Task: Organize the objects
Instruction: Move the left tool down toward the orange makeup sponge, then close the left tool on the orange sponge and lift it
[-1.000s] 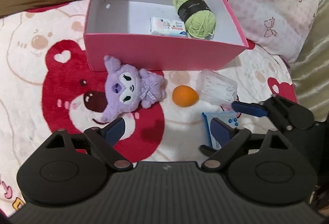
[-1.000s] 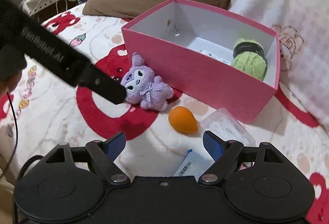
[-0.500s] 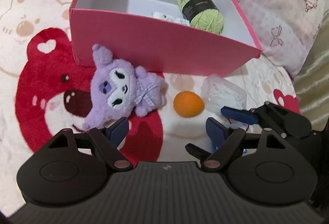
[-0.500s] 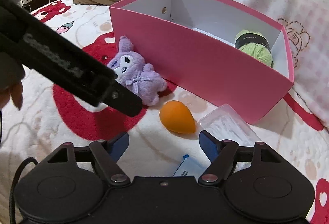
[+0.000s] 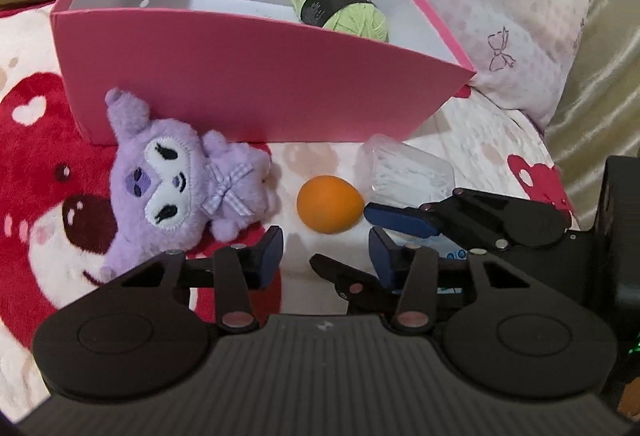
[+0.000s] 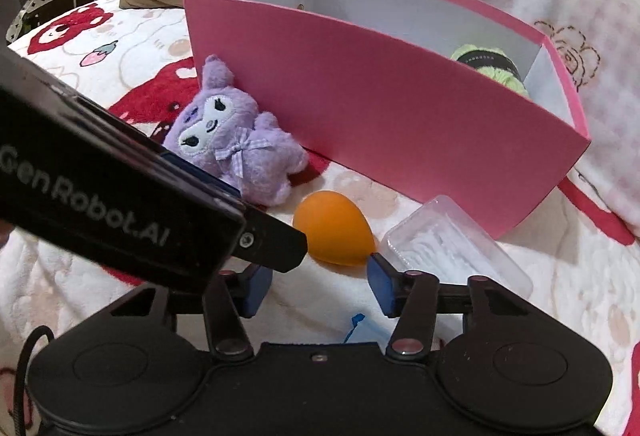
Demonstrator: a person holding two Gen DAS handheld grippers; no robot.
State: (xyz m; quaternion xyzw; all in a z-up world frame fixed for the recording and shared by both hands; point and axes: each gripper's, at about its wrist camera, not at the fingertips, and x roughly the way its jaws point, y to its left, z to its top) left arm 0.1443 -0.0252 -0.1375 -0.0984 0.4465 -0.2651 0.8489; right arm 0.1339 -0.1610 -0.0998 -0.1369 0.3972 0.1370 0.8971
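Your left gripper (image 5: pixel 326 250) and right gripper (image 6: pixel 318 286) are both closing with nothing between the fingers. The orange egg-shaped sponge (image 5: pixel 330 209) lies on the blanket (image 5: pixel 36 140) just beyond both at twelve o'clock (purple plush (image 5: pixel 182 188) at ten, clear case (image 5: pixel 410 172) at one), before the pink box (image 5: pixel 256 88) holding green yarn (image 5: pixel 344 6).

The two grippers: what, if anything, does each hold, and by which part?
Nothing is held. The left gripper and right gripper are closing, with nothing between their jaws, near the orange egg-shaped sponge.
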